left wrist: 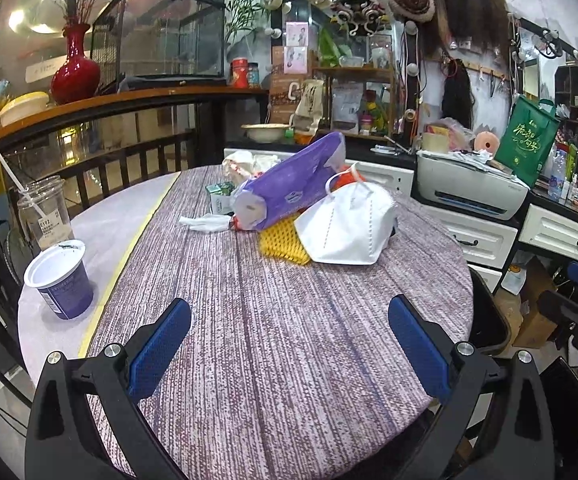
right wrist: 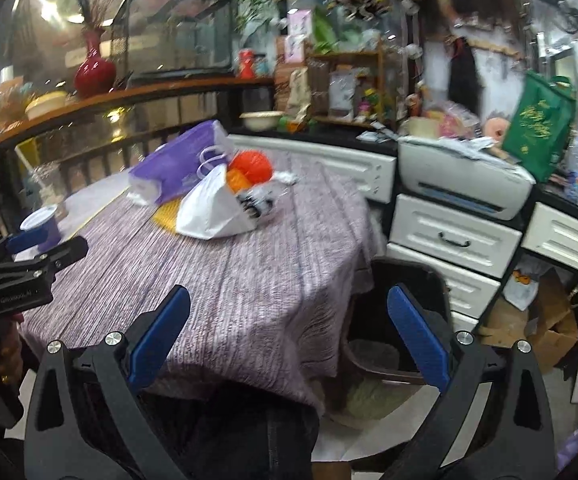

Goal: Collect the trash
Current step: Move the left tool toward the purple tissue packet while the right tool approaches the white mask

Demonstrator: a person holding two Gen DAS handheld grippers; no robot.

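A heap of trash lies at the far side of the round table (left wrist: 289, 340): a purple wrapper (left wrist: 289, 184), a white face mask (left wrist: 345, 228), a yellow net (left wrist: 283, 242), a crumpled tissue (left wrist: 205, 222) and a small green carton (left wrist: 219, 196). A purple yoghurt cup (left wrist: 63, 280) and a clear plastic cup with a straw (left wrist: 45, 212) stand at the left edge. My left gripper (left wrist: 289, 344) hangs open over the near tablecloth, holding nothing. My right gripper (right wrist: 289, 336) is open above the table's right edge, beside a dark bin (right wrist: 401, 320) on the floor. The mask (right wrist: 213, 210) and an orange ball (right wrist: 251, 166) show in the right wrist view.
White drawers (right wrist: 453, 236) and a printer (left wrist: 469, 188) line the right side. A green bag (left wrist: 527, 140) stands behind the printer. A wooden railing (left wrist: 89, 160) with a red vase (left wrist: 75, 68) curves behind the table. Cardboard boxes (right wrist: 549, 320) sit on the floor at right.
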